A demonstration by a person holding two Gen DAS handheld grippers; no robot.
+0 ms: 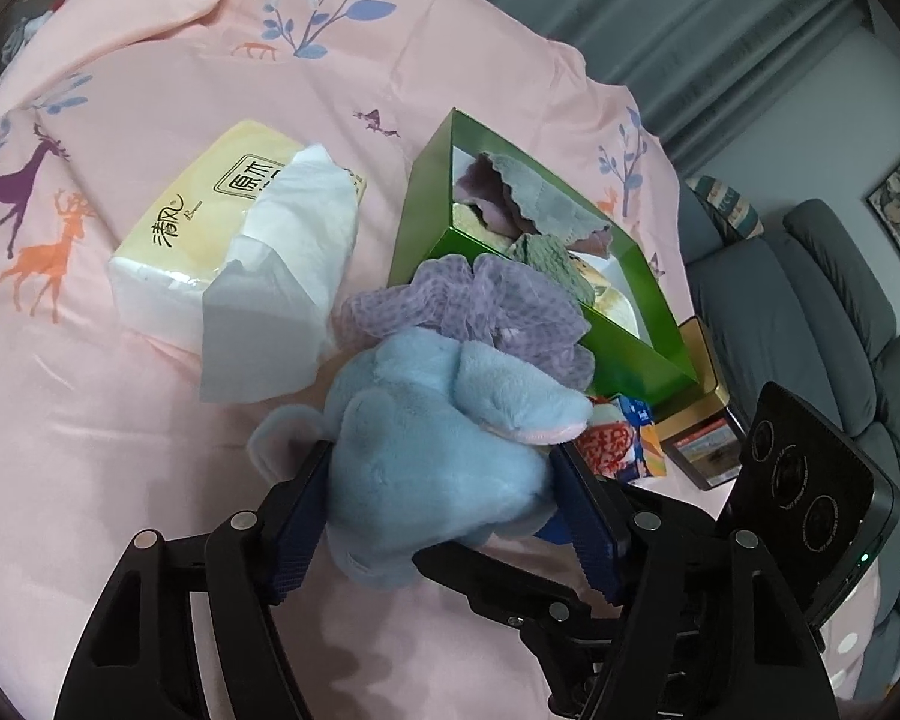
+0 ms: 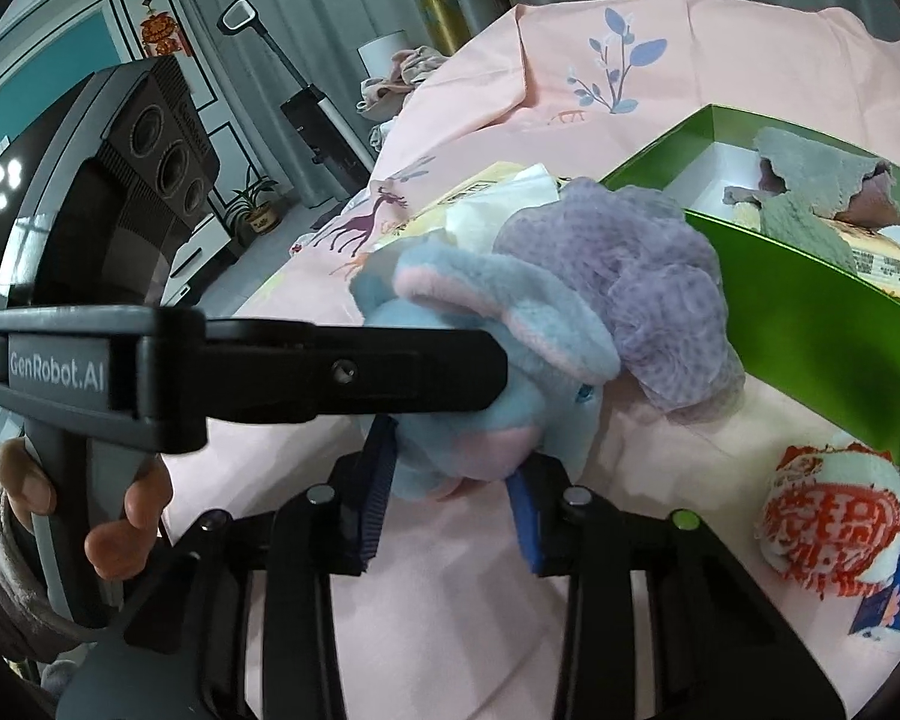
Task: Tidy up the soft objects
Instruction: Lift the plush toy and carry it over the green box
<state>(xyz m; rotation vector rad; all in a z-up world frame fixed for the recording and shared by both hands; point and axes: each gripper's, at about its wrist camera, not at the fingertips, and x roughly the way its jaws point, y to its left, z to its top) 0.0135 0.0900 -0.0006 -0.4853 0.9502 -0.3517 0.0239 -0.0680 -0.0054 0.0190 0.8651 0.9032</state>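
A: Both our grippers clamp the blue plush toy just short of the green box — left gripper on its body, right gripper on its pink end.

B: Likely mid-transfer; next, we lift it over the box's near wall.

Plush toy is set just before the box; tissue pack left of box; cloths in box.
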